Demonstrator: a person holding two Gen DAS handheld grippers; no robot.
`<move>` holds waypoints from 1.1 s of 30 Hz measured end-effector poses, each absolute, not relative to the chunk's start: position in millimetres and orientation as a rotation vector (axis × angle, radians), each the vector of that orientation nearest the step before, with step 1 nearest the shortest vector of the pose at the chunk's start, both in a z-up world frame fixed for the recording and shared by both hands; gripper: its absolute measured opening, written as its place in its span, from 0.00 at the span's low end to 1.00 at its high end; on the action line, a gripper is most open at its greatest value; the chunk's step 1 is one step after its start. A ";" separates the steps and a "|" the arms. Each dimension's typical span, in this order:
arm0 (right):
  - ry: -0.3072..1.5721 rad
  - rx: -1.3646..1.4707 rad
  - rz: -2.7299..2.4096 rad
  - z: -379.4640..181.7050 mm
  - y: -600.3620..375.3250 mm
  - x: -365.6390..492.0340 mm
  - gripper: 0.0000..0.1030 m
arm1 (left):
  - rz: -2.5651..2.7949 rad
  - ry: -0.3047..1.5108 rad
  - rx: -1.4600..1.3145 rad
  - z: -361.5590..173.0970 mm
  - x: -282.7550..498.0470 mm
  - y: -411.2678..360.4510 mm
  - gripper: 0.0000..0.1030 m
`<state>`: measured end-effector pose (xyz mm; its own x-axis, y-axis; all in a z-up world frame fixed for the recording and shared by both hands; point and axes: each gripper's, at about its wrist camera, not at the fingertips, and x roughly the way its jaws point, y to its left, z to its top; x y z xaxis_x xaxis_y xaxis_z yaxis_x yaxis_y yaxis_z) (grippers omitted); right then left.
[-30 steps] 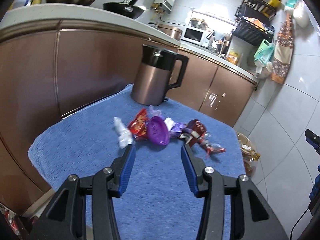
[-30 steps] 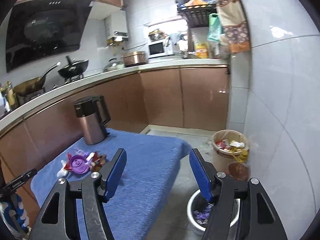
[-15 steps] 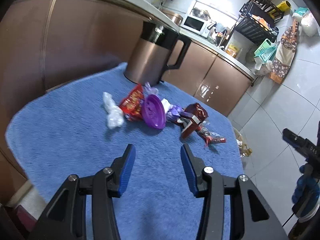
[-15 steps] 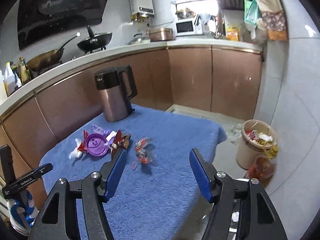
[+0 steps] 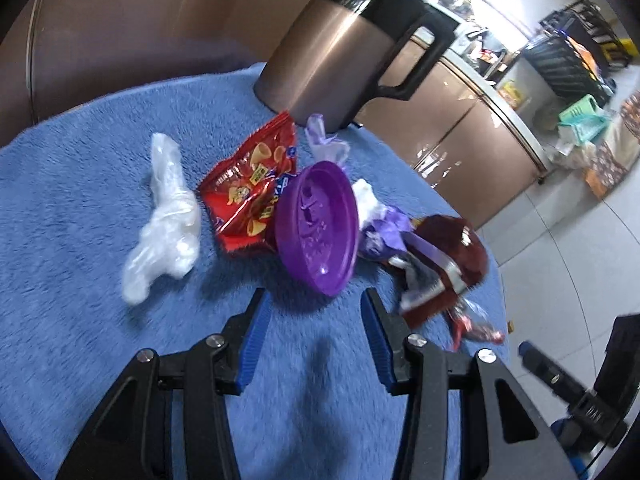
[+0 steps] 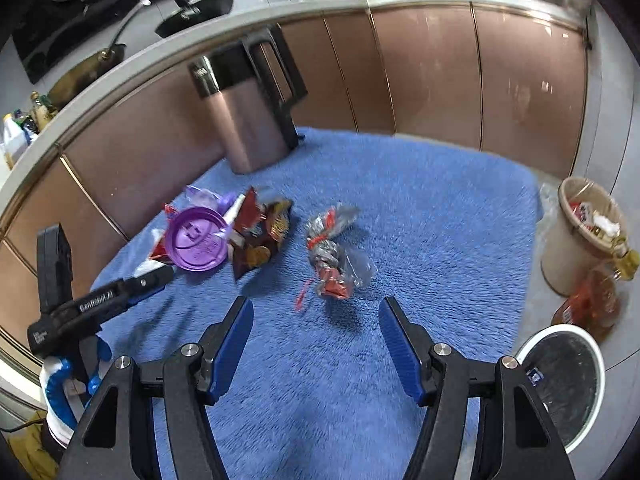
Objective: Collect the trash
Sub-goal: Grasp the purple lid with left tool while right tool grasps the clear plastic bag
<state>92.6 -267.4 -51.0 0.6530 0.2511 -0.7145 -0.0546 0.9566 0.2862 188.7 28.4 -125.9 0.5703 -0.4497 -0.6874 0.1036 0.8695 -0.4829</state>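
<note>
Trash lies in a heap on a blue towel-covered table [image 5: 80, 208]. A purple plastic lid [image 5: 318, 226] leans tilted on a red snack bag [image 5: 252, 188], with a clear crumpled plastic bag [image 5: 166, 220] to the left and a dark red wrapper [image 5: 444, 264] to the right. My left gripper [image 5: 314, 334] is open and empty, just short of the lid. In the right wrist view a clear and red candy wrapper [image 6: 334, 252] lies apart from the heap. My right gripper [image 6: 316, 342] is open and empty, just short of that wrapper.
A copper kettle [image 5: 340, 52] with a black handle stands behind the heap. Brown cabinets run behind the table. On the floor to the right are a beige waste basket [image 6: 580, 236] with trash in it, an oil bottle [image 6: 592, 300] and a white-rimmed bin [image 6: 568, 384].
Both grippers have moved in and down toward the table. The left now sits close to the purple lid. The right has come close to the clear and red wrapper. Both stay open.
</note>
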 end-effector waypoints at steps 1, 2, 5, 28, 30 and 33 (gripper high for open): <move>0.851 0.254 0.174 -54.9 -268.9 97.0 0.61 | -0.335 0.917 -0.425 -128.1 193.9 26.9 0.42; 0.862 0.260 0.170 -60.7 -270.2 103.3 0.61 | -0.333 0.920 -0.429 -130.1 197.9 25.2 0.41; 0.880 0.279 0.178 -70.4 -273.1 114.4 0.59 | -0.326 0.928 -0.441 -134.3 207.3 19.6 0.39; 0.838 0.348 0.182 -70.4 -295.9 99.3 0.13 | -0.307 0.940 -0.550 -127.9 193.0 31.8 0.13; 0.821 0.358 0.178 -63.8 -298.5 89.9 0.13 | -0.305 0.928 -0.552 -120.1 184.7 37.8 0.13; 0.789 0.368 0.170 -50.5 -302.7 69.6 0.13 | -0.301 0.902 -0.548 -105.7 169.3 48.1 0.13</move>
<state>69.6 -302.7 -50.5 0.6950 0.2846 -0.6603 -0.0132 0.9232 0.3841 169.3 48.1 -105.7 0.5914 -0.4678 -0.6568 0.0209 0.8231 -0.5675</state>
